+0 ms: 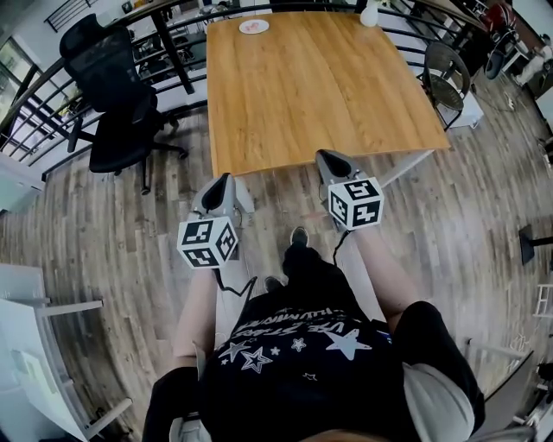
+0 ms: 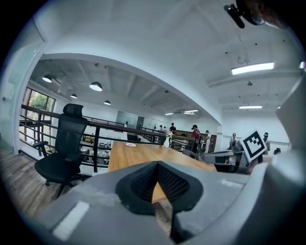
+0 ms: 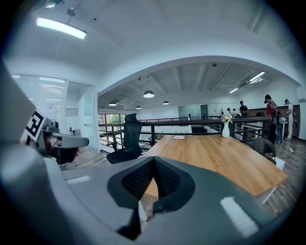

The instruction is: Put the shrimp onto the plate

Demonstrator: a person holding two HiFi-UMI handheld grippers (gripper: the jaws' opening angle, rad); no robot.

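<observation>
One table: wooden and rectangular, its long axis running away from the person.
Two chairs: a black office chair stands left of the table, and a dark round-backed chair stands at its right side.
Two grippers: the left gripper and right gripper are side by side above the floor, just short of the table's near edge, both pointing toward it.
Left jaws: clenched, pads meeting at the tips, nothing between them.
Right jaws: likewise pressed together and empty.
One vase: white and upright with flowers, at the table's far right corner.
One plate: at the table's far end, left side, well apart from both grippers.
Shrimp: only a reddish smudge shows on the plate. It is too small to tell its long axis or heading.
</observation>
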